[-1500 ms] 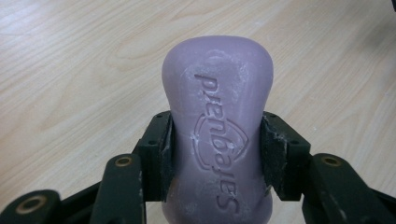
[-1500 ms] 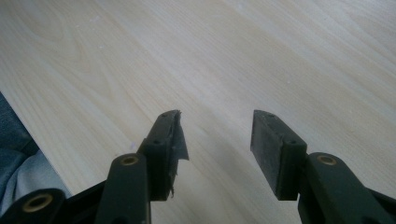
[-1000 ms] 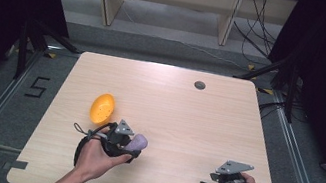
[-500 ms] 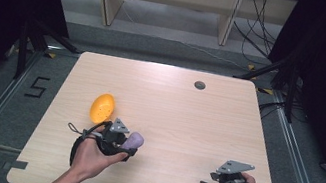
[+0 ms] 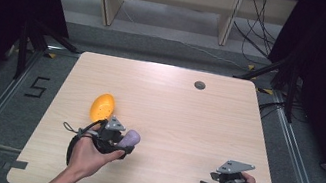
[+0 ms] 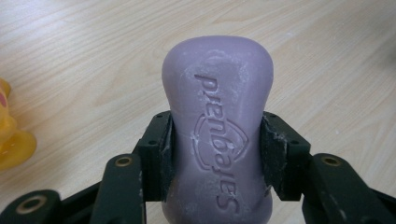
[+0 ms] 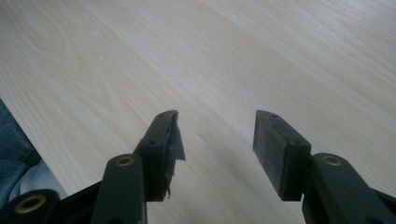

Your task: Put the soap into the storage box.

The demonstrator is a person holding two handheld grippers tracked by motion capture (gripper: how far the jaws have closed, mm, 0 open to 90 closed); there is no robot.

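- The left gripper (image 6: 217, 154) clamped the purple soap bar (image 6: 218, 135) at its narrow waist, likely for a secure hold.
- The right gripper (image 7: 217, 154) rested apart, jaws spread and empty.

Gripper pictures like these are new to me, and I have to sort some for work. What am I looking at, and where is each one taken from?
There is no robot: a person holds a hand-held clamp with two black jaws in each hand. One picture looks down on the wooden table from above; the other two come from small cameras riding on each clamp. The left gripper is shut on a purple bar of soap with lettering pressed into it. The right gripper is open and holds nothing, near the table's front edge. An orange-yellow toy lies beside the left hand. A small dark round spot sits near the far edge.
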